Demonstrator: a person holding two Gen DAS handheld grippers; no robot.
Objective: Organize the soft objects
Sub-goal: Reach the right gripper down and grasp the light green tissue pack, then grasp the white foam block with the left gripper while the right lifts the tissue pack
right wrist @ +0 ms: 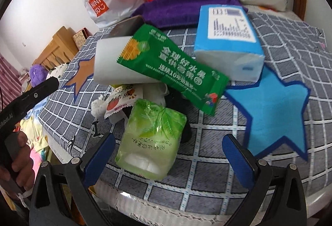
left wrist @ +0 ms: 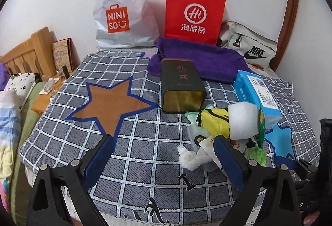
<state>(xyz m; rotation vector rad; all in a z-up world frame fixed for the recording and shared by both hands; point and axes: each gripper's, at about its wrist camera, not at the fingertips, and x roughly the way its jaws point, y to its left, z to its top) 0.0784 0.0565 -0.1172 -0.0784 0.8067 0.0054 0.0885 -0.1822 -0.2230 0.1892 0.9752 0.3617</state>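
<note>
From the left wrist, the left tool (left wrist: 164,143) stood spread wide with nothing between its pads, hovering over the checked cloth (left wrist: 134,153) on the counter. The heap of soft things lay to its right: a crumpled white tissue (left wrist: 189,158), a yellow pouch (left wrist: 216,120) and a white foam block (left wrist: 243,121), beside a dark open tin (left wrist: 181,87) lying on its side, probably meant as a container. Along the wall stood a white bag (left wrist: 122,12) reading "MINISO", a red paper bag (left wrist: 194,12) reading "Hi" above Chinese characters, and a grey pouch (left wrist: 252,45) marked "NIKE", with a purple towel (left wrist: 207,58) in front of them.

From the right wrist, the right tool (right wrist: 168,143) was released, its pads either side of a green tissue pack (right wrist: 151,139) without pressing it, seemingly lined up to grasp it. Behind lay a green sachet (right wrist: 178,68) printed in Chinese, and a blue tissue pack (right wrist: 228,43). The person's left hand (right wrist: 18,159) showed at the left edge.
</note>
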